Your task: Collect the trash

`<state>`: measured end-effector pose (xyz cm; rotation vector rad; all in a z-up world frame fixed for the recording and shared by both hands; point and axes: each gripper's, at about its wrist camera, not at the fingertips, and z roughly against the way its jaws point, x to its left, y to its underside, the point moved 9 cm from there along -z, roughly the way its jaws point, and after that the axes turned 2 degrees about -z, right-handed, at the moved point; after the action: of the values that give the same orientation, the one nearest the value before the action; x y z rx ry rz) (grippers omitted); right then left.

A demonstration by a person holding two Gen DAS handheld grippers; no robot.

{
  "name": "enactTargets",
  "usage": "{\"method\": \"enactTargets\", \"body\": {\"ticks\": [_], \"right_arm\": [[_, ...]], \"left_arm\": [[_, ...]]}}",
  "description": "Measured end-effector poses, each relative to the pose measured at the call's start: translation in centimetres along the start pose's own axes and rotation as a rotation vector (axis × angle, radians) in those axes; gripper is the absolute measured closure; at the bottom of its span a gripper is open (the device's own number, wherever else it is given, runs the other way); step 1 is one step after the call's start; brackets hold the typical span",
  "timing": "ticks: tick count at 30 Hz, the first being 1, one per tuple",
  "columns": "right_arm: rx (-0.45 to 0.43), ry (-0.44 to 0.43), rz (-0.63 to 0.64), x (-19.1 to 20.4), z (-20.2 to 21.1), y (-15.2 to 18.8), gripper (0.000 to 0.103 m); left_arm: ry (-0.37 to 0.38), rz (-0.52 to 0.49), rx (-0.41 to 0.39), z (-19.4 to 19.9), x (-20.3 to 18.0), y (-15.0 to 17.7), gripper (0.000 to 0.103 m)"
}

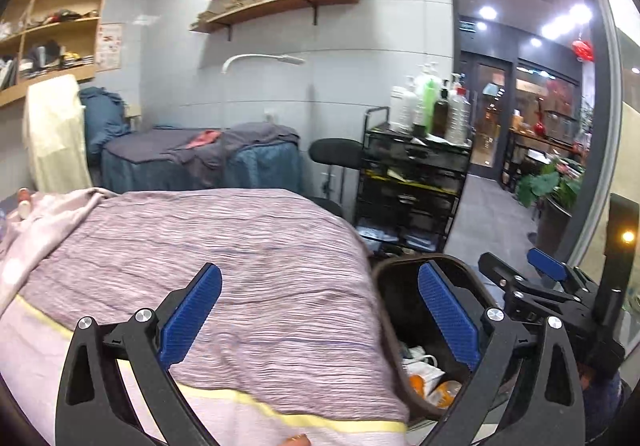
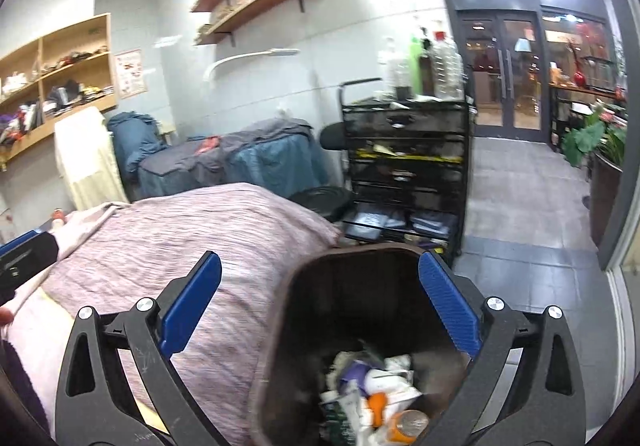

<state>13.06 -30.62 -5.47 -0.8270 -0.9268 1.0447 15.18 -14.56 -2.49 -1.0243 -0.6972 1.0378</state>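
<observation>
A dark brown trash bin (image 2: 304, 310) stands beside a bed, holding white wrappers, orange bits and a bottle (image 2: 376, 402). My right gripper (image 2: 320, 306) is open and empty, hovering over the bin's mouth. My left gripper (image 1: 320, 310) is open and empty above the bed's corner, with the bin (image 1: 390, 326) under its right finger. The right gripper (image 1: 548, 286) shows at the right of the left wrist view. A small bottle-like item (image 1: 24, 202) lies at the bed's far left; it also shows in the right wrist view (image 2: 59, 220).
The bed has a mauve ribbed blanket (image 1: 224, 246). A black wire cart (image 1: 412, 182) with bottles stands past the bin. A second bed with blue and grey covers (image 1: 200, 158) is by the wall. A doorway opens onto a tiled hallway (image 2: 528, 206) with plants.
</observation>
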Motion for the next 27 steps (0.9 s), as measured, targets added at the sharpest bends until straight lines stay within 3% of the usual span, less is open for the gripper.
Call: {"method": "enactTargets", "body": {"ticks": [10, 17, 27], "right_arm": [[-0.007, -0.126, 0.087, 8.2, 1.9, 1.2, 0.006], [0.002, -0.182, 0.139, 12.2, 3.2, 3.0, 0.006], [-0.043, -0.216, 0.208, 14.7, 5.4, 3.9, 0.006]], "left_arm": [[-0.169, 0.056, -0.032, 3.8, 5.9, 1.4, 0.006], [-0.199, 0.132, -0.030, 5.8, 9.1, 3.0, 0.006], [-0.256, 0.173, -0.029, 7.2, 11.2, 4.6, 0.006]]}}
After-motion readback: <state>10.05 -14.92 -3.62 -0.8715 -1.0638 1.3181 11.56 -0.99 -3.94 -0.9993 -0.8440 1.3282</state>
